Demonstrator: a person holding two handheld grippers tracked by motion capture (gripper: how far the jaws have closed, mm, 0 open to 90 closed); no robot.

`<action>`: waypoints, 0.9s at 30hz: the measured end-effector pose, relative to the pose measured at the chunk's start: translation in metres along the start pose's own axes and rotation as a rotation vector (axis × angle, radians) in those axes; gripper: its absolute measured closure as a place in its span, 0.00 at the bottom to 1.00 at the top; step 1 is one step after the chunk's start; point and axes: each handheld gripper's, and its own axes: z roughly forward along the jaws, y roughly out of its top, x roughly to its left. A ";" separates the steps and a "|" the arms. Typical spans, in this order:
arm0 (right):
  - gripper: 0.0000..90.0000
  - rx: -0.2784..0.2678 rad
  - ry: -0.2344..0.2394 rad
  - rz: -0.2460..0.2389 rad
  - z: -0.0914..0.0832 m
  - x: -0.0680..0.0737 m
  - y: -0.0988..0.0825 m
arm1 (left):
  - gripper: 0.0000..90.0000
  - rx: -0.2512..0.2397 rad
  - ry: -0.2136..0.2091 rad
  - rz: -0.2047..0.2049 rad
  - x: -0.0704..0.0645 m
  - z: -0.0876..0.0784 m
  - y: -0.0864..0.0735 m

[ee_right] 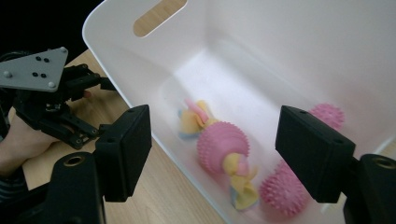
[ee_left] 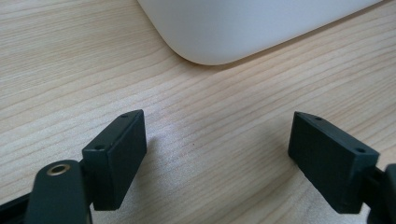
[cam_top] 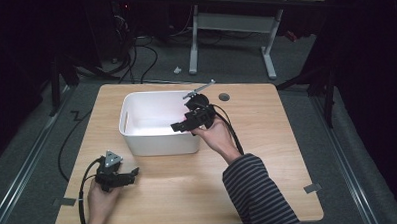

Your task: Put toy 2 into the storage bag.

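Right gripper view shows the toys lying in the white bin (ee_right: 140,60) — a pink spiky ball with a yellow rope (ee_right: 223,151) through it, and a second spiky ball (ee_right: 282,189) beside it. My right gripper (cam_top: 187,123) hangs over the bin's near rim, jaws wide with nothing between them. I judge the drop done; lifting straight up should clear the wall. My left gripper (ee_left: 217,154) rests low over the table (ee_left: 56,70) — jaws wide, nothing held.

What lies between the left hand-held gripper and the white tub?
Only bare wooden table between the left hand-held gripper and the white tub, in the left gripper view.
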 end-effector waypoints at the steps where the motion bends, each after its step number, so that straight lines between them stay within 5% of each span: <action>1: 0.30 -0.003 -0.011 0.002 -0.003 -0.001 -0.002 | 0.22 0.000 0.000 0.000 0.000 0.000 0.000; 15: 0.32 -0.123 -0.116 0.032 -0.057 -0.016 -0.032 | 0.22 0.000 0.000 0.000 0.000 0.000 0.000; 27: 0.32 -0.196 -0.183 0.108 -0.103 -0.038 -0.072 | 0.22 0.000 0.000 0.000 0.000 0.000 0.000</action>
